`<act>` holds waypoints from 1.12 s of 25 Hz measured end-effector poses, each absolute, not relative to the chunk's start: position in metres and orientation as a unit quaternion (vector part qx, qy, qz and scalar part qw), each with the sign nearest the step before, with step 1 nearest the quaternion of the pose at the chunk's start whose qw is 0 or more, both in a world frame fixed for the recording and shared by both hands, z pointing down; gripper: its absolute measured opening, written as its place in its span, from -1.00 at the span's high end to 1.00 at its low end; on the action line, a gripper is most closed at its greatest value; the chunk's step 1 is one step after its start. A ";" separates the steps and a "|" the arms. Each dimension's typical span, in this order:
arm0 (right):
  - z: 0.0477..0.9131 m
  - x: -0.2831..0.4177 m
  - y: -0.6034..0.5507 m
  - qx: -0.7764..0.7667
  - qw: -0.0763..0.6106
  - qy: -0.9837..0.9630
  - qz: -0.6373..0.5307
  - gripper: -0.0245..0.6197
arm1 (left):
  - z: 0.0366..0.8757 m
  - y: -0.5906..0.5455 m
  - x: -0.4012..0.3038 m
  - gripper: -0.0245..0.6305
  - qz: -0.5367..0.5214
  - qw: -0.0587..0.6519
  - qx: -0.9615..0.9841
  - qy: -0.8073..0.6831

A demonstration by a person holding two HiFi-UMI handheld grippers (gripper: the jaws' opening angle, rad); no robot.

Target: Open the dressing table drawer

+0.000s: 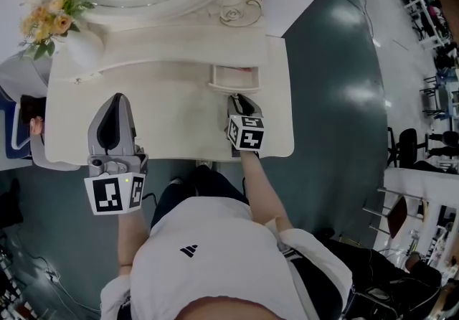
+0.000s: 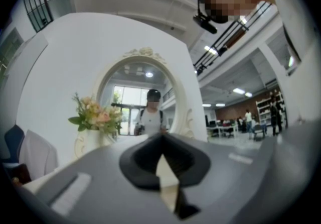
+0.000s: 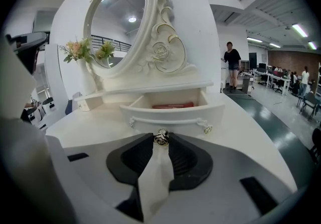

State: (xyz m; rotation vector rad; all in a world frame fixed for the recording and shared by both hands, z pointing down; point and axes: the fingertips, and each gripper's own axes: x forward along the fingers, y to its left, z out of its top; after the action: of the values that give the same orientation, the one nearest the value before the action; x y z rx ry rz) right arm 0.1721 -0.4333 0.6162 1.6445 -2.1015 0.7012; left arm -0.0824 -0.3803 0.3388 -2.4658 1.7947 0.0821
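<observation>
— Head view?
— The cream curved-front drawer (image 1: pixel 234 82) sits pulled out over the white surface (image 1: pixel 165 107), just before my right fingers (image 1: pixel 242 105).
— Left gripper view?
— My left fingers (image 2: pixel 143 158) are pressed together, facing the oval mirror (image 2: pixel 143 92).
— Right gripper view?
— Pinching the drawer's metal rose knob (image 3: pixel 161 137).

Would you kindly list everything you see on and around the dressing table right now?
dressing table: one, cream, below both grippers
oval mirror: one, cream carved frame, back of table
vase of flowers: one, white vase, peach and yellow blooms, back left of tabletop
drawer: one, cream, pulled open, right of centre
flat red item: one, inside drawer
drawer knob: one, metallic, drawer front
left gripper: one, grey, jaws together, over table's left
right gripper: one, grey, jaws on the knob
</observation>
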 end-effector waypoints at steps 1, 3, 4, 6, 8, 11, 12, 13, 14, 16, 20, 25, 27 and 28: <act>0.615 0.172 -0.433 0.587 0.190 -0.747 0.248 0.62 | 0.338 -0.379 -0.083 0.90 0.028 0.046 -0.808 0.587; 0.611 0.174 -0.431 0.592 0.186 -0.745 0.244 0.60 | 0.336 -0.377 -0.084 0.90 0.029 0.048 -0.809 0.585; 0.608 0.175 -0.430 0.594 0.184 -0.745 0.242 0.60 | 0.336 -0.375 -0.085 0.90 0.030 0.048 -0.809 0.585; 0.603 0.176 -0.428 0.599 0.180 -0.743 0.237 0.61 | 0.334 -0.372 -0.087 0.90 0.032 0.047 -0.810 0.583; 0.597 0.177 -0.424 0.604 0.177 -0.742 0.231 0.68 | 0.333 -0.369 -0.088 0.90 0.033 0.047 -0.812 0.581; 0.588 0.178 -0.417 0.613 0.174 -0.739 0.220 0.84 | 0.331 -0.363 -0.091 0.90 0.034 0.048 -0.814 0.578; 0.585 0.179 -0.415 0.616 0.172 -0.737 0.217 0.89 | 0.331 -0.362 -0.091 0.90 0.034 0.048 -0.814 0.577; 0.582 0.179 -0.413 0.619 0.169 -0.736 0.214 0.91 | 0.330 -0.361 -0.092 0.90 0.034 0.049 -0.815 0.576; 0.579 0.178 -0.411 0.621 0.166 -0.736 0.212 0.92 | 0.329 -0.360 -0.093 0.90 0.034 0.049 -0.816 0.574; 0.573 0.176 -0.407 0.624 0.160 -0.737 0.208 0.92 | 0.328 -0.357 -0.095 0.90 0.036 0.049 -0.819 0.571; 0.558 0.173 -0.398 0.628 0.146 -0.738 0.199 0.92 | 0.325 -0.351 -0.096 0.90 0.038 0.049 -0.824 0.563; 0.538 0.167 -0.385 0.635 0.126 -0.739 0.187 0.92 | 0.323 -0.344 -0.099 0.90 0.041 0.048 -0.831 0.552; 0.531 0.164 -0.380 0.636 0.120 -0.741 0.179 0.92 | 0.323 -0.342 -0.101 0.90 0.042 0.048 -0.833 0.549; 0.527 0.162 -0.377 0.637 0.117 -0.742 0.175 0.92 | 0.323 -0.340 -0.102 0.90 0.042 0.047 -0.834 0.548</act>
State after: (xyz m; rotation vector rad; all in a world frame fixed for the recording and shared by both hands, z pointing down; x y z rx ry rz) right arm 0.1619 -0.3774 0.5269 1.8645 -2.1711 0.5135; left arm -0.1022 -0.3400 0.3229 -2.5441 1.6711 0.1287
